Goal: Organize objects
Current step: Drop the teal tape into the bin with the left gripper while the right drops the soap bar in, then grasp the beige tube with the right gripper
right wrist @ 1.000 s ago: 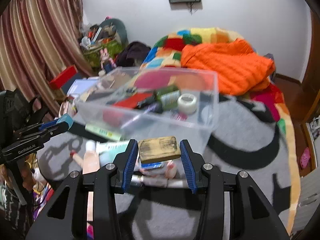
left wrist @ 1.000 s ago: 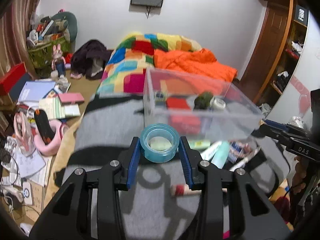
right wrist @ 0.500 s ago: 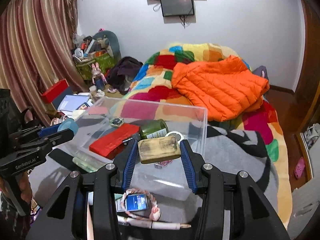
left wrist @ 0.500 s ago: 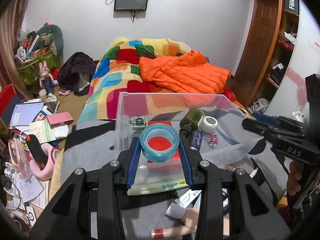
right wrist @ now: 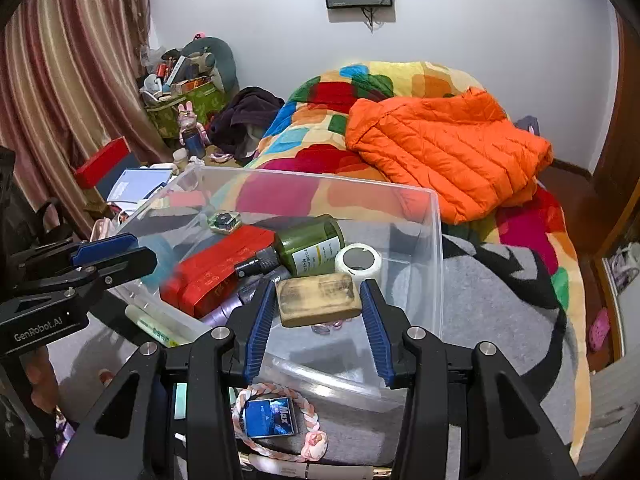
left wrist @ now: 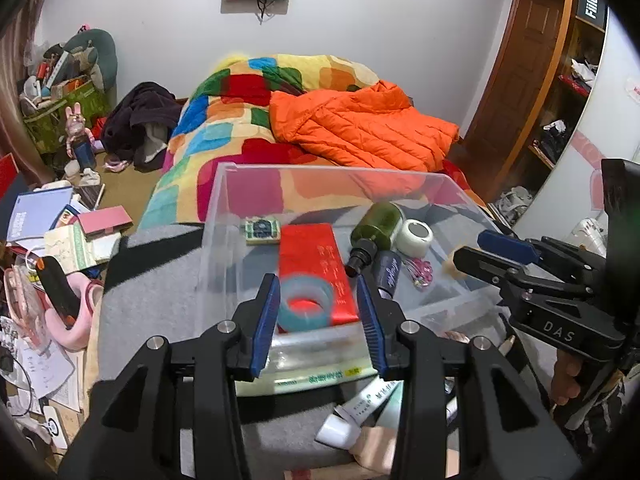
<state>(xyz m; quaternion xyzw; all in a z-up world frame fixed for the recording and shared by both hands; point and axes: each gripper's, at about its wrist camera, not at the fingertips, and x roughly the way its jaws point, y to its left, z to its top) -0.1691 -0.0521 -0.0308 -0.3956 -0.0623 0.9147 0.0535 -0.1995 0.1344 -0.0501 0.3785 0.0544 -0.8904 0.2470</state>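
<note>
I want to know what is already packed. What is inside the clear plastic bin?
The clear bin holds a red box, green bottle, white tape roll, small square case and dark tube. Things beneath them are hidden.

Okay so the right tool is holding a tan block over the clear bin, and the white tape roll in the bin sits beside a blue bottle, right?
Not quite: the bottle beside the white tape roll is green, not blue, as the right wrist view shows. The rest holds.
</note>
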